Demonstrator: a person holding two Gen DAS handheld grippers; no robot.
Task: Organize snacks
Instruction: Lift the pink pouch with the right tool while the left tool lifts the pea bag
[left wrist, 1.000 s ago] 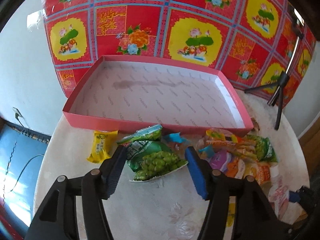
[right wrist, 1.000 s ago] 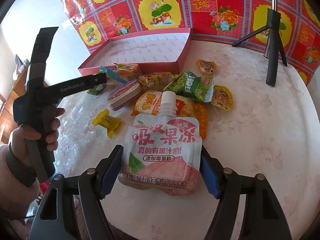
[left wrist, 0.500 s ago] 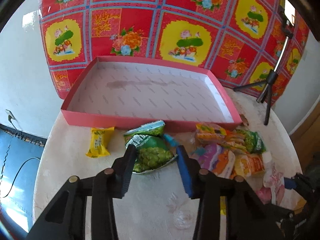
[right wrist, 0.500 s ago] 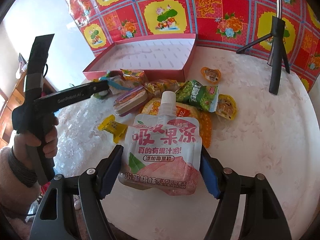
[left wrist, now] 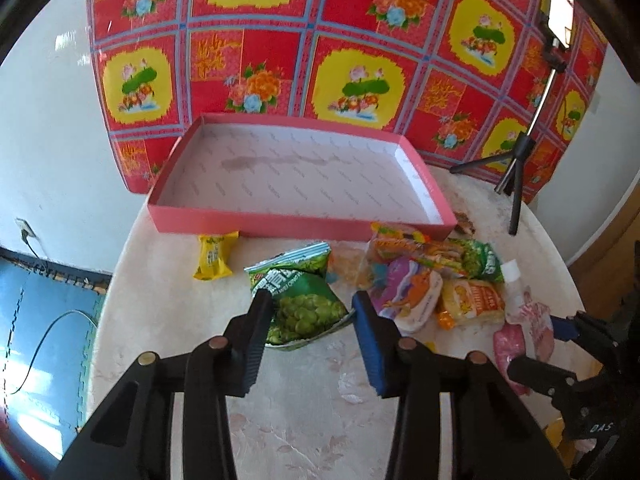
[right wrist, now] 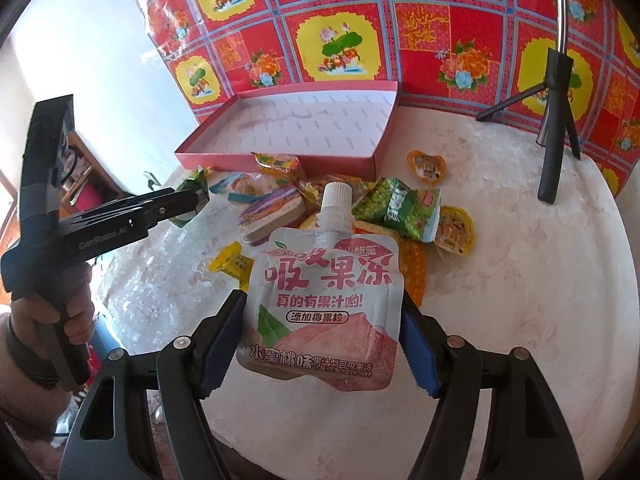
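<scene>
Right gripper (right wrist: 322,336): clamped on a pink jelly pouch (right wrist: 324,304), held by its two side edges, white cap up, lifted clear of the table (right wrist: 520,280).

Left gripper (left wrist: 310,328): jaws apart, holding nothing; a green pea packet (left wrist: 300,296) is straddled, its near end lying between the fingers. Contact with the pads cannot be told.

The pink box (left wrist: 280,222) sits at the far edge of the table, in front of the patterned cloth, and no snack is seen inside it. The remaining snacks are heaped along its near wall; a yellow sweet (left wrist: 212,254) lies apart, toward the box's left near corner.

Step judged in hand: pouch to be carried into the box, pea packet to be gripped.

Notes for doing it well:
- The pouch is best kept level and passed above the box's near wall, then lowered to the floor of a far corner before release, so that room is left.
- The packet is puffy and slippery; the fingers should be lowered until the sealed end is caught, and closed gently.
- The neighbouring heap should not be dragged.
</scene>
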